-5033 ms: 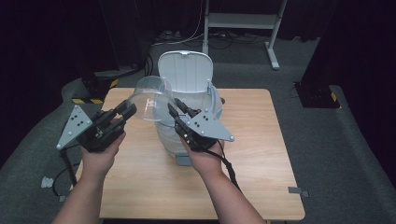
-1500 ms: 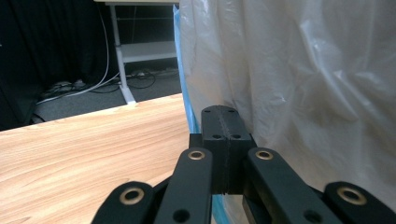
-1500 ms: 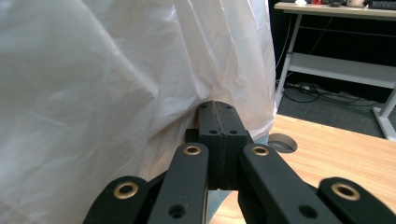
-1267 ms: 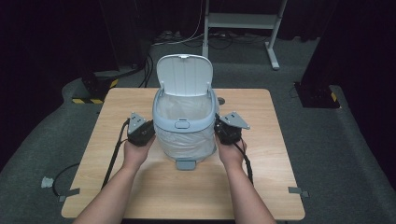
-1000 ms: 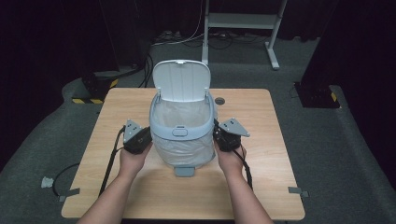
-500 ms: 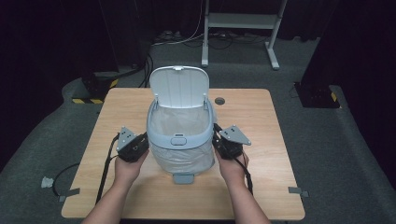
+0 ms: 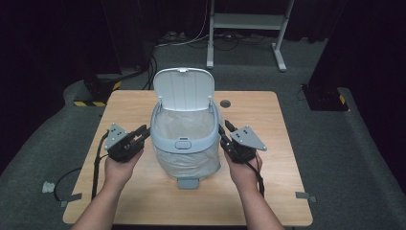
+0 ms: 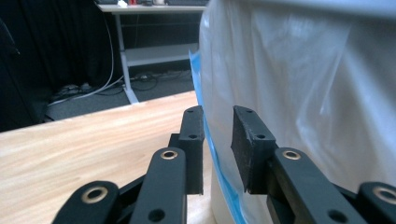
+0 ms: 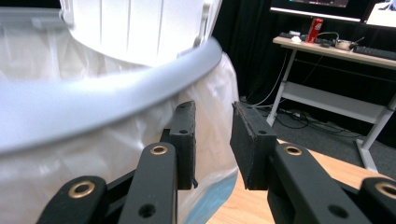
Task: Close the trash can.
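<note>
Slid nearer on the table (image 7: 268, 120) than before: lined bin (image 7: 186, 143), lid up. Left tongs (image 7: 143, 134) and right tongs (image 7: 224, 132) flanking it, both slightly parted, empty.

Light falls from above onto the wooden table (image 7: 143, 201), bright against a dim, nearly black room around it. The white bin liner (image 8: 299, 79) glares pale in both gripper views, where near parts blur and the bin rim (image 9: 93, 107) smears soft

bin (image 7: 186, 139): centre of table (image 7: 287, 191)
left gripper (image 7: 141, 135): bin's 9 o'clock
right gripper (image 7: 225, 133): bin's 3 o'clock
</note>
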`<state>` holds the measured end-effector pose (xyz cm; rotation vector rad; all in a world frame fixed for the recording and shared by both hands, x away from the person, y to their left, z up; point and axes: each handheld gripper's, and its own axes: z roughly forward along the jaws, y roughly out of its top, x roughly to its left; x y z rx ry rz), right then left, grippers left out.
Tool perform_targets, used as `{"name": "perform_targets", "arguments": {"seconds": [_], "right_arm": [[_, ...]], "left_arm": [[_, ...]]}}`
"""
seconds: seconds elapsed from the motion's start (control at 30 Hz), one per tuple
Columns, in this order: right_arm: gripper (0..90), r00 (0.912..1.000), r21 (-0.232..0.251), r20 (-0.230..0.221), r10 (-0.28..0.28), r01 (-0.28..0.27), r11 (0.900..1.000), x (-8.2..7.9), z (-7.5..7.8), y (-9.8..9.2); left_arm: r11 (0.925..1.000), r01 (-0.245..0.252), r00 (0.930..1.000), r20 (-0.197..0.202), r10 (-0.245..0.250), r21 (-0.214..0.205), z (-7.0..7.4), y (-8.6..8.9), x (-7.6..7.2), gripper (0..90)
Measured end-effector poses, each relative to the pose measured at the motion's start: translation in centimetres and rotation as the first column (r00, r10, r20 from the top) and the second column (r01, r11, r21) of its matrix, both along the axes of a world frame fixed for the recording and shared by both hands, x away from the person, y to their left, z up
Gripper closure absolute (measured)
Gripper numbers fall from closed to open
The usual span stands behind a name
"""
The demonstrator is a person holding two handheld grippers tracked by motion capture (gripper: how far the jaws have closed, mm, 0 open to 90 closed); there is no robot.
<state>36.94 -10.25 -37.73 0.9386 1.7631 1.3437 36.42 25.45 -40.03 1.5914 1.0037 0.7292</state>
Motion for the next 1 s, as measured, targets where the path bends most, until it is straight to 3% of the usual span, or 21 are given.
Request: {"name": "perform_targets", "arguments": {"seconds": [0.43,1.0], "right_arm": [[68.3,0.9985,0.025,0.052,-0.014,0.012,0.9996,-0.4,3.3,-0.8],[68.1,0.998,0.044,0.055,-0.031,0.029,0.9986,2.9,5.6,0.0]], "left_arm": [[0.9998,-0.017,0.9996,0.021,0.016,0.009,3.5,0.6,0.8,67.3],[0.9994,-0.025,0.9995,0.022,0.024,0.026,7.2,-0.4,4.7,65.7]]}}
